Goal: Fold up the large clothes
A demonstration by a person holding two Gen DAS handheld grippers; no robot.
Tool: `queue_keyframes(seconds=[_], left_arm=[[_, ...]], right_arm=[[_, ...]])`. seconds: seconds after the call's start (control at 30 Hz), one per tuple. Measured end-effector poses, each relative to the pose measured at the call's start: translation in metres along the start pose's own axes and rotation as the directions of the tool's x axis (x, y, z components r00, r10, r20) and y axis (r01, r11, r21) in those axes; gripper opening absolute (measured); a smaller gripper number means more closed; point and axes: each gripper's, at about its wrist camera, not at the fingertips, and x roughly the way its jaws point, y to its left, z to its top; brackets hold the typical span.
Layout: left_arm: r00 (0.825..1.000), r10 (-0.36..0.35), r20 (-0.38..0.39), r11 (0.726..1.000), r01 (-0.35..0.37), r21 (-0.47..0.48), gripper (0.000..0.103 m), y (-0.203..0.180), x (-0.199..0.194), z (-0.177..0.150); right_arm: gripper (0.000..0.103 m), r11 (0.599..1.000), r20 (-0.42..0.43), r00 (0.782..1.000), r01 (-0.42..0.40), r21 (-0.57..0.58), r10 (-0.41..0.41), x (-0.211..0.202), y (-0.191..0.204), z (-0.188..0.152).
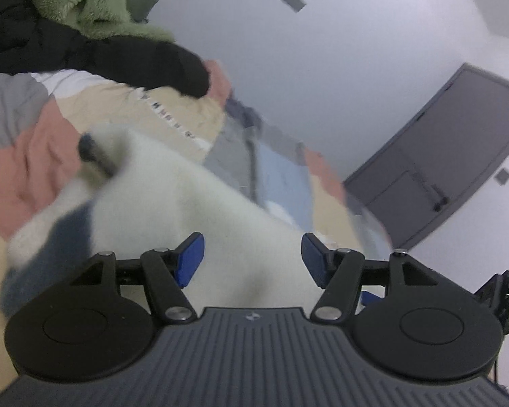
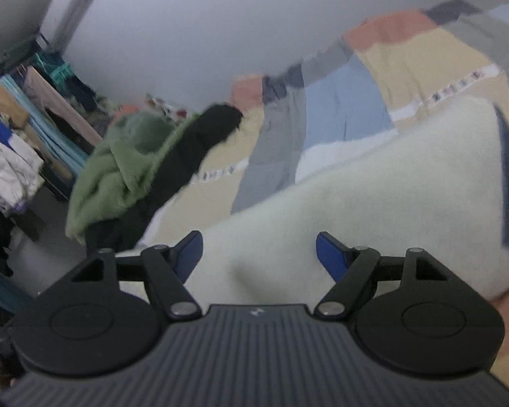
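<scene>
While both views blur, the white fleece garment (image 1: 193, 203) lies directly ahead of and under each pair of jaws. The left gripper (image 1: 252, 259) and right gripper (image 2: 259, 254) gape wide, gripping nothing; its long axis seemingly runs across between them, neither nearer.

Both wrist views look forward and slightly down from close above the white fleece garment (image 1: 193, 203) (each tilted), sharing the patchwork bedspread (image 2: 407, 64).

Fuzzy cream garment (image 1: 193, 203), navy trim, spread flat
</scene>
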Motion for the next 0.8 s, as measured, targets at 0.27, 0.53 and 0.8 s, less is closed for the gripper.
queue_keyframes(seconds=[0.27,0.53,0.8], left_arm=[[0.998,0.058,-0.021,0.996,-0.056,0.071,0.068,0.023,0.059,0.016],[0.998,0.062,-0.026,0.988,-0.057,0.141,0.068,0.025,0.081,0.022],[1.0,0.028,0.008,0.982,-0.029,0.187,0.071,0.015,0.058,0.025]], right_arm=[[0.074,0.996,-0.006,1.0,0.016,-0.093,-0.016,0.062,-0.013,0.011],[0.074,0.99,0.042,0.999,0.012,-0.142,-0.006,0.081,-0.024,0.018],[0.074,0.993,0.043,0.999,0.01,-0.118,-0.005,0.064,-0.019,0.025]])
